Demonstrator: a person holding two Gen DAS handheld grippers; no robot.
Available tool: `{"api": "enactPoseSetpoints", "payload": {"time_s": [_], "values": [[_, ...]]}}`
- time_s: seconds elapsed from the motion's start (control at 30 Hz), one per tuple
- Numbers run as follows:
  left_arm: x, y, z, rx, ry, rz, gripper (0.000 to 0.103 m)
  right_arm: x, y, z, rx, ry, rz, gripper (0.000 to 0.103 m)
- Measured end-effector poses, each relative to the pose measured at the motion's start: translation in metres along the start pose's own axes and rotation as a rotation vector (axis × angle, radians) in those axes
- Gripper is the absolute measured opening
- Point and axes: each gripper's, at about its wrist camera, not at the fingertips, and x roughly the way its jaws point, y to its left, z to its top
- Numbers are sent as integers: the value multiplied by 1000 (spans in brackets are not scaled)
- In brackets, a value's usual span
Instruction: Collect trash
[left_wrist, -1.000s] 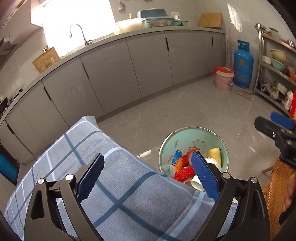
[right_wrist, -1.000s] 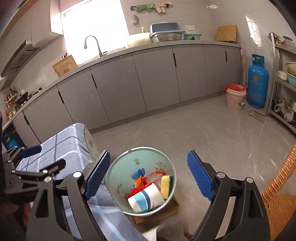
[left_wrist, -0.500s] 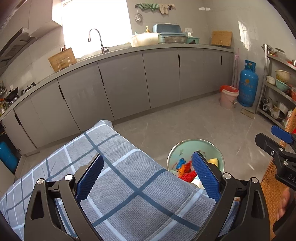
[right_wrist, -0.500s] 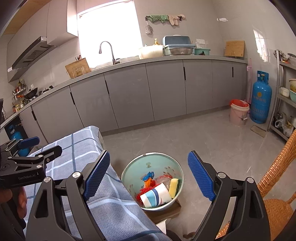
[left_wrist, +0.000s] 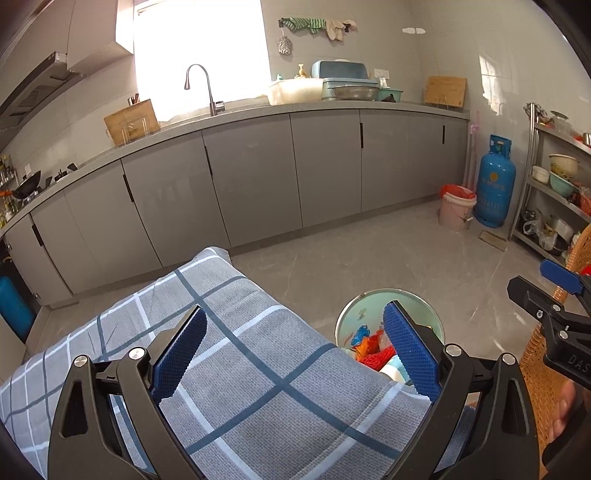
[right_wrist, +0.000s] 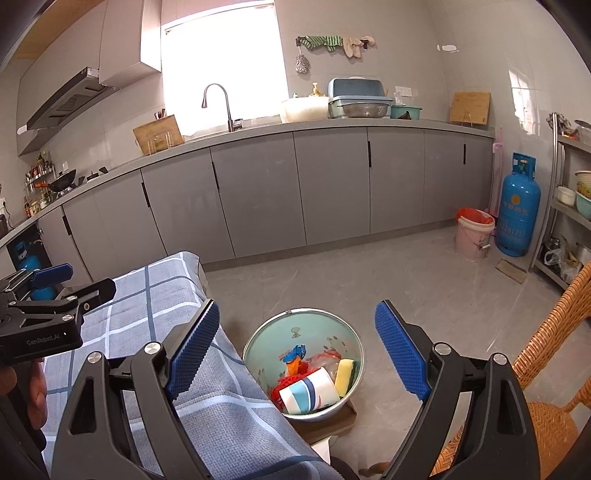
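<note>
L gripper (left_wrist: 291, 350): jaws spread wide, nothing between pads, hovering over checked grey-blue cloth (left_wrist: 258, 387) on the table. R gripper (right_wrist: 297, 350): also wide open, empty, aimed down at the bin. Trash bin (right_wrist: 258, 350) = mint-green bucket w/ metal rim, just beside cloth's right edge, sitting on a brown board (right_wrist: 328, 424) at floor level. Inside: striped paper cup (right_wrist: 308, 392), yellow sponge (right_wrist: 344, 374), red mesh (right_wrist: 282, 384), blue/orange wrappers (right_wrist: 295, 356). Wicker chair (right_wrist: 550, 369) to the right, apart from bin.

Status, judging by frames: cloth looks bare of litter, all visible trash already in bin, so prob. near done or done. Left: maybe check table areas hidden behind grippers; can't tell if anything's there.
</note>
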Motion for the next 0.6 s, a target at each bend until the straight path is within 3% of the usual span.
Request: {"api": "enactPoseSetpoints", "payload": {"time_s": [0.6], "values": [[-4,12,-1,-29,-19,-5,95,-4,10,3,-27,-4,-1,86]]}}
